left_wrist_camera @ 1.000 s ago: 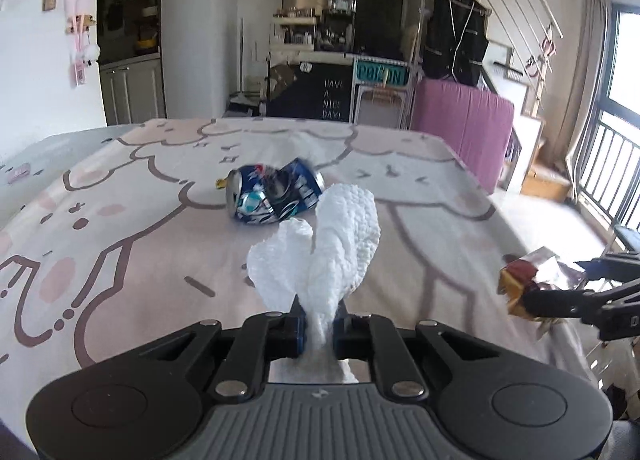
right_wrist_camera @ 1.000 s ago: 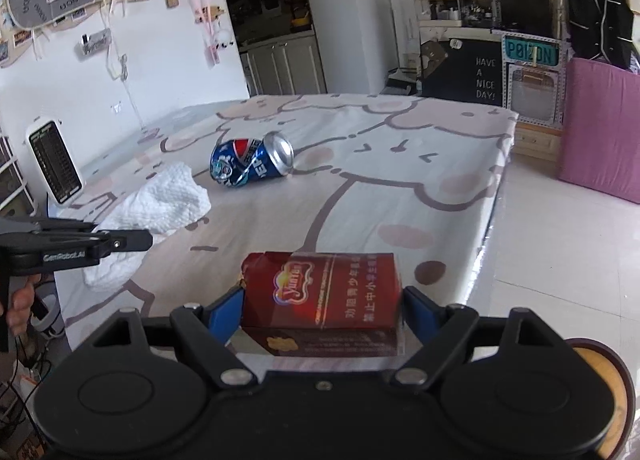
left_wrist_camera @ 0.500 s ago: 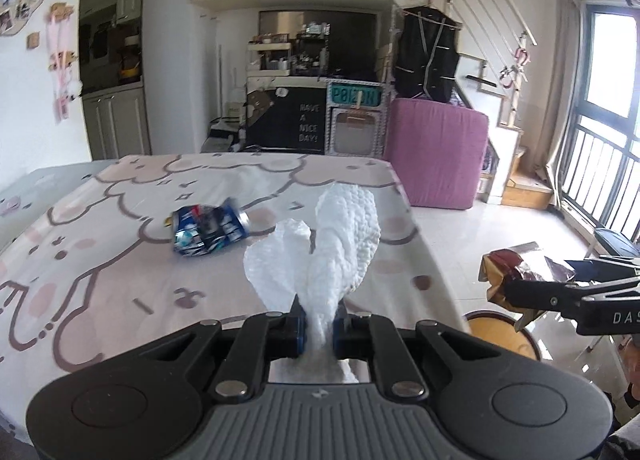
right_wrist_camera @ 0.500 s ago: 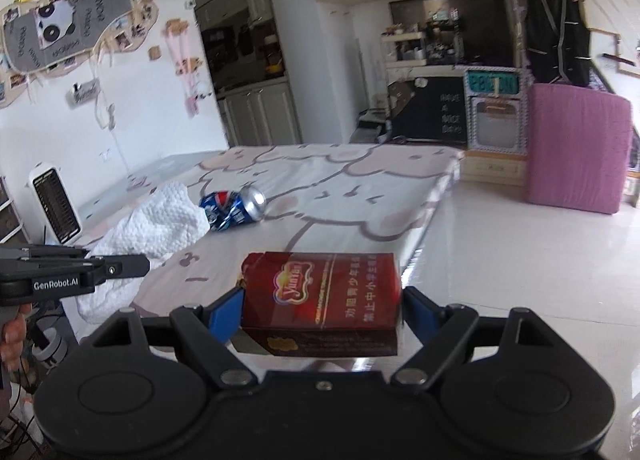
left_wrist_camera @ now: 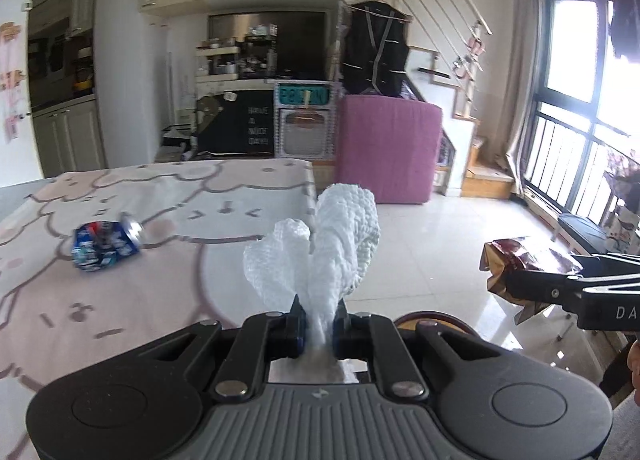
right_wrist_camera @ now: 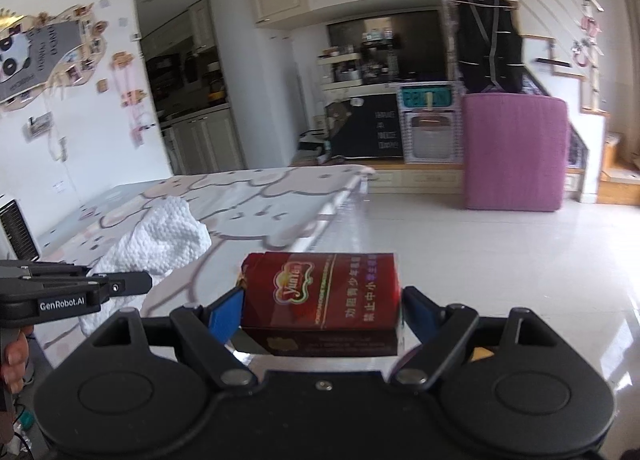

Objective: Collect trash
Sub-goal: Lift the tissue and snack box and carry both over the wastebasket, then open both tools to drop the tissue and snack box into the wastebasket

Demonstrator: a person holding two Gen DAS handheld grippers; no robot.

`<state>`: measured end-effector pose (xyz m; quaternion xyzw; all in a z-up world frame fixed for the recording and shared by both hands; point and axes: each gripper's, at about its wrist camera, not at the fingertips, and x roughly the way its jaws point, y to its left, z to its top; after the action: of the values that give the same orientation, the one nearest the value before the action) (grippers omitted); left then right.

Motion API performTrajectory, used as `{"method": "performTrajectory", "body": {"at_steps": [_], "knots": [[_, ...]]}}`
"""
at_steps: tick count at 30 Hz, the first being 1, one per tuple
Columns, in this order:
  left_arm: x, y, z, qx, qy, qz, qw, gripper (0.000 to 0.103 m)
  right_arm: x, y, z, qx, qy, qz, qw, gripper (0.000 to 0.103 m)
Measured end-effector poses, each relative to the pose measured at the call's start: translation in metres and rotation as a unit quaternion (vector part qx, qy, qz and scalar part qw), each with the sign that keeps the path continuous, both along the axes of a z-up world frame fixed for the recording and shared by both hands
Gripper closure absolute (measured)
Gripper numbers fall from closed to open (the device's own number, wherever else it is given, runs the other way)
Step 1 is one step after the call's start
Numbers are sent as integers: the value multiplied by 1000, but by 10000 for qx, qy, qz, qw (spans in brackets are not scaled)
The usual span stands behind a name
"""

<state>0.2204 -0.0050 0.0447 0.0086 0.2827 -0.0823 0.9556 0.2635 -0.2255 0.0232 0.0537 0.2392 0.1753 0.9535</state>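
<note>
Two bits bagged: left gripper (left_wrist_camera: 319, 322) pinching paper towel (left_wrist_camera: 320, 252), right gripper (right_wrist_camera: 320, 312) clamping cig pack (right_wrist_camera: 322, 292); both swung off the bed's edge twd bin (left_wrist_camera: 432, 326). Crushed can (left_wrist_camera: 106, 246) left mid-bed (left_wrist_camera: 168, 284).

Each view sits just behind its own gripper and looks forward along the fingers, level with the room. The left wrist camera rides behind the left gripper (left_wrist_camera: 319, 324), over the near right corner of the patterned table (left_wrist_camera: 120, 292), facing the far kitchen wall. The right wrist camera sits behind the right gripper (right_wrist_camera: 320, 312), off the table's right edge, facing the same way. Both views share the table, the purple block (left_wrist_camera: 386, 148) far off, and each other's gripper at the frame edge.
</note>
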Motion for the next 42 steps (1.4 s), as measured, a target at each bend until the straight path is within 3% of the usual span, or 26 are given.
{"method": "performTrajectory", "body": {"at_steps": [12,18,23,29,33,38,41,42], "knots": [[35,-80,-38,-8,400,-538,9977,91,0,-84,-34,29,322,-711,9969,19],[69,-114,-69,-28,801,-770,9938,91,7,-124,-64,184,621,-1101,9918,19],[107,-141,-108,-205,1372,-896,9863,91,20,-153,-94,355,918,-1430,9848,19],[164,-168,-181,-193,2295,-673,9708,91,37,-176,-132,438,1309,-1617,9771,19],[204,-168,-232,-723,3068,-8,9490,91,55,-183,-154,488,1542,-1647,9730,19],[238,-165,-274,-1443,3482,743,9233,90,81,-184,-177,548,1754,-1579,9702,19],[245,-169,-287,-1428,3551,824,9202,77,96,-178,-191,542,1866,-1447,9702,19],[245,-171,-288,-1300,3521,734,9240,60,99,-178,-196,522,1905,-1399,9703,19]]}}
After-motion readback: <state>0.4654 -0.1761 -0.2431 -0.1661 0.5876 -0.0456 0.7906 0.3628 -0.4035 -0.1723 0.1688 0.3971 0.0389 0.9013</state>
